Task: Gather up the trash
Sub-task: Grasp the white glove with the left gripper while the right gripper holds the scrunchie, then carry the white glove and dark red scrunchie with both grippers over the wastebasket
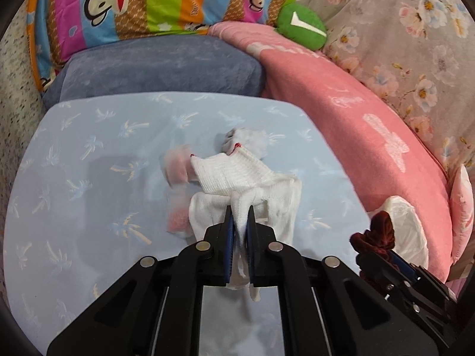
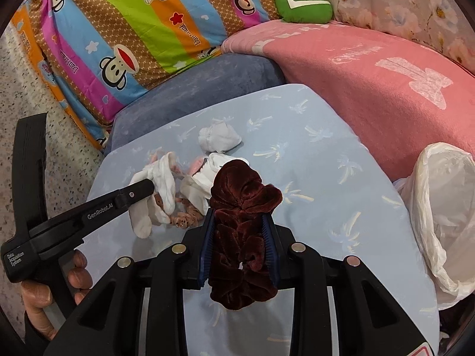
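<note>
My left gripper [image 1: 240, 210] is shut on a white sock [image 1: 237, 175], pinching its bunched middle above the light blue palm-print sheet [image 1: 89, 148]. The right wrist view shows the same sock [image 2: 166, 184] draped from the left gripper [image 2: 148, 188]. My right gripper [image 2: 239, 216] is shut on a dark red velvet scrunchie [image 2: 240, 195], which fills the space between its pads. Under the sock lie a spotted pink scrunchie [image 2: 184, 219] and more white and pink cloth. A balled white sock [image 2: 218, 139] sits farther back.
A white plastic bag [image 2: 442, 207] stands open at the sheet's right edge, against a pink blanket [image 2: 371, 68]. Behind are a blue-grey pillow [image 1: 160, 65], a striped monkey-print quilt [image 1: 133, 0] and a green cushion [image 1: 302, 25]. A person's hand [image 2: 38, 296] holds the left gripper's handle.
</note>
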Action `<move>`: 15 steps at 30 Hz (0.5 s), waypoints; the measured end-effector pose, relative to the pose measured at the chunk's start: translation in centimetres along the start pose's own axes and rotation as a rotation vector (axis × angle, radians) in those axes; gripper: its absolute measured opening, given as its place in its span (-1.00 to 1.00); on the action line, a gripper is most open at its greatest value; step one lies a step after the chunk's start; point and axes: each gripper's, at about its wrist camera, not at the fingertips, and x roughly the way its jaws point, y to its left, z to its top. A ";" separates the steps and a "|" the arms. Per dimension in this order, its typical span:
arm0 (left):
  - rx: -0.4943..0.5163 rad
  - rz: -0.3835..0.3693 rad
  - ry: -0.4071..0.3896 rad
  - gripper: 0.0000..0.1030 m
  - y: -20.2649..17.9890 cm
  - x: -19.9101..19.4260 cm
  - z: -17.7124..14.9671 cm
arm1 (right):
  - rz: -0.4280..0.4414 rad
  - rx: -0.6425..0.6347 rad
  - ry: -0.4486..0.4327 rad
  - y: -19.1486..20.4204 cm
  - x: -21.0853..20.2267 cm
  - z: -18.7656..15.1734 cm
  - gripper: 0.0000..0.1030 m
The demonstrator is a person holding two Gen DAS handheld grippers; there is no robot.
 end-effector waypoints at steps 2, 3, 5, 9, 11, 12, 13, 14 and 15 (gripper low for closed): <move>0.018 -0.018 -0.019 -0.86 -1.2 -1.0 0.2 | 0.001 0.007 -0.019 -0.3 -1.0 0.1 -0.42; 0.025 -0.024 -0.026 -0.86 -1.7 -1.3 0.2 | 0.003 0.011 -0.031 -0.5 -1.6 0.2 -0.41; 0.046 -0.041 -0.041 -0.86 -2.9 -2.0 0.4 | 0.003 0.019 -0.050 -0.9 -2.6 0.3 -0.41; 0.092 -0.072 -0.064 -0.86 -5.5 -3.2 0.3 | 0.001 0.044 -0.092 -2.2 -4.9 0.6 -0.41; 0.116 -0.088 -0.070 -0.86 -6.9 -3.6 0.2 | -0.003 0.057 -0.109 -2.9 -5.8 0.7 -0.41; 0.129 -0.096 -0.072 -0.86 -7.7 -3.6 0.1 | -0.006 0.061 -0.114 -3.1 -6.2 0.7 -0.41; 0.143 -0.103 -0.072 -0.86 -8.5 -3.6 0.0 | -0.012 0.073 -0.127 -3.9 -6.9 0.8 -0.41; 0.153 -0.109 -0.072 -0.86 -9.0 -3.7 -0.1 | -0.015 0.079 -0.133 -4.2 -7.3 0.8 -0.41; 0.165 -0.116 -0.072 -0.86 -9.6 -3.7 -0.3 | -0.022 0.089 -0.142 -4.9 -7.9 0.8 -0.41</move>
